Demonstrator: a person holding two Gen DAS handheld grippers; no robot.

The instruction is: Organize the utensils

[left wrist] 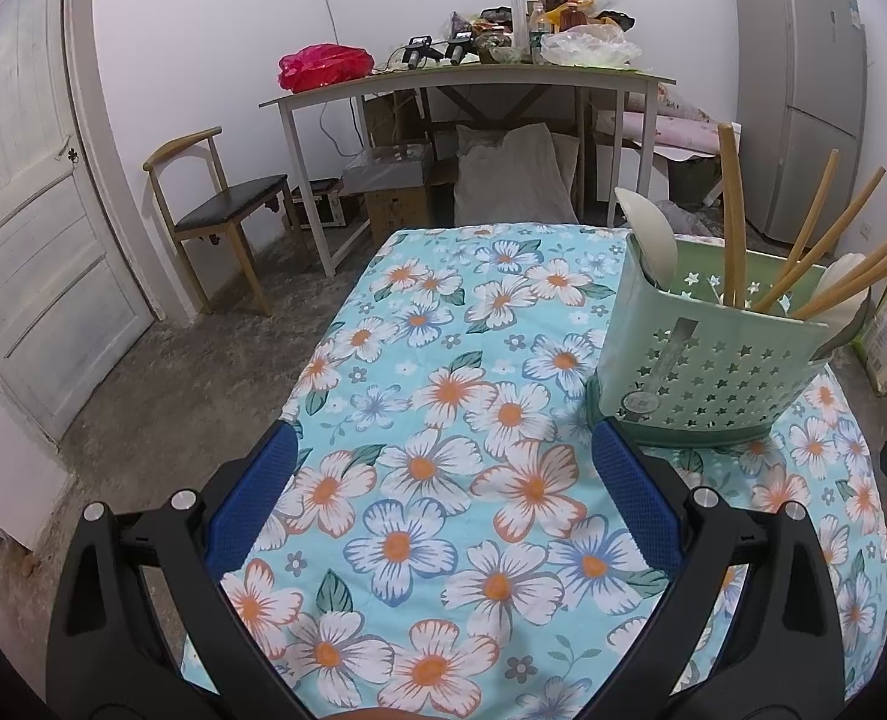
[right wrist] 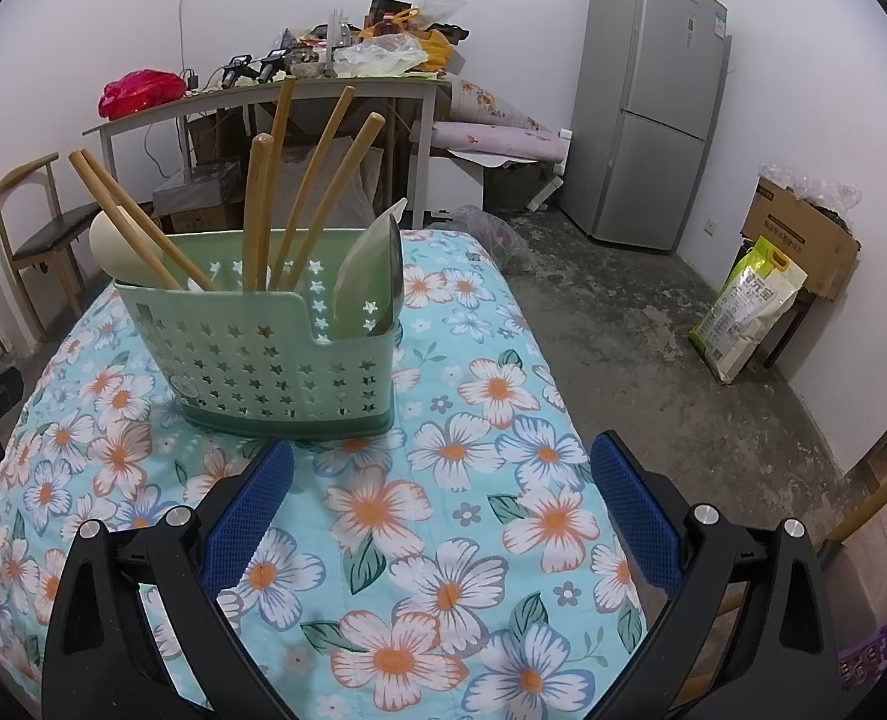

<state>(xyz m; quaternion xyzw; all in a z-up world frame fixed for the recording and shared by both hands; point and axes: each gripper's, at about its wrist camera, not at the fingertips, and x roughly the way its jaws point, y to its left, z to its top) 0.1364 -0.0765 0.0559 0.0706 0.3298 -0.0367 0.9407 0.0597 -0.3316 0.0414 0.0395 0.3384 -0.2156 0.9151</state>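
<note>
From the left wrist camera, the left gripper (left wrist: pixel 443 456) hangs over the floral tablecloth (left wrist: pixel 431 360) with its blue pads (left wrist: pixel 251 498) spread wide and nothing between them. The right-hand pad's tip sits close to the base of the green utensil basket (left wrist: pixel 713 372), though whether it touches is hard to judge from this angle. The basket stands upright at the right side of the table, holding wooden chopsticks (left wrist: pixel 728 216) that lean out to the right and a pale spoon (left wrist: pixel 647 228) at its left end. This view alone shows a white door (left wrist: pixel 35 228) at left and all of a wooden chair (left wrist: pixel 215 216) beside it.

From the right wrist camera, the right gripper (right wrist: pixel 443 462) is likewise wide apart and empty above the cloth (right wrist: pixel 473 540). The basket (right wrist: pixel 263 360) lies ahead and left of it, just beyond the left pad (right wrist: pixel 251 510). Chopsticks (right wrist: pixel 311 174) fan upward from its middle and left, and a pale scoop-shaped utensil (right wrist: pixel 365 276) stands at its right end. Only here appear a grey fridge (right wrist: pixel 647 108) in full, a cardboard box (right wrist: pixel 803 234) and a yellow-green bag (right wrist: pixel 743 312) against the right wall.
</note>
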